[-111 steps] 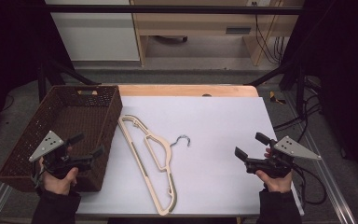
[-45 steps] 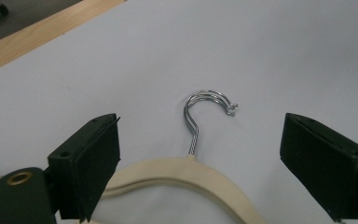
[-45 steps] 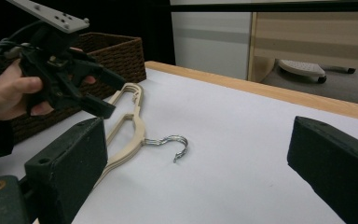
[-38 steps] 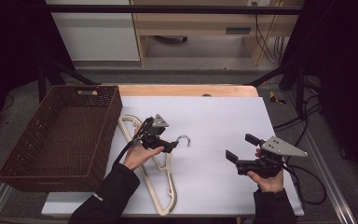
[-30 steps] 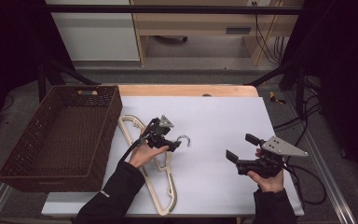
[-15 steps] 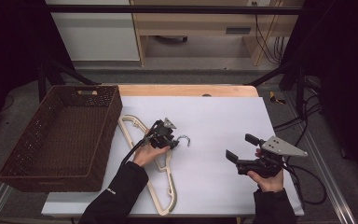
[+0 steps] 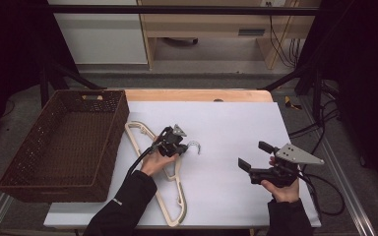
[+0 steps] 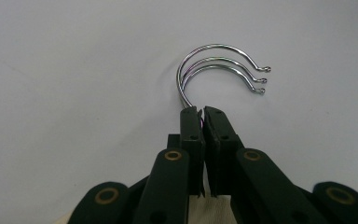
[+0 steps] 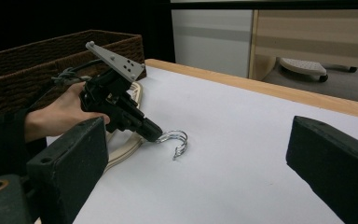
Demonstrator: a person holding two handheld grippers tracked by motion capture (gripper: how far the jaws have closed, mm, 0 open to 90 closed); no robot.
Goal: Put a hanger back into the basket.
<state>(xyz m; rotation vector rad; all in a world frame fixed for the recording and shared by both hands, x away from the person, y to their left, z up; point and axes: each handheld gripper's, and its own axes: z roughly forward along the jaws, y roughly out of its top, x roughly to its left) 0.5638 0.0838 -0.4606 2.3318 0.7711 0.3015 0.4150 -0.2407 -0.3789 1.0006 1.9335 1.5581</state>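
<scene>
Brown basket (image 7: pixel 64 142) at desk's (image 7: pixel 236 123) left edge. Just right of it lie cream hangers (image 7: pixel 170 194); left claw (image 7: pixel 186 147), jaws just closing, pinches their hook stems. Left gripper view resolves three stacked chrome hooks (image 8: pixel 214 65). Right claw (image 7: pixel 252 156) hovers spread, well apart.

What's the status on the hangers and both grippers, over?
Left gripper jaws just closed, now shut on the metal hooks of the stacked hangers. Right gripper open, off to the side. Wicker basket beside the hangers; nothing between.
</scene>
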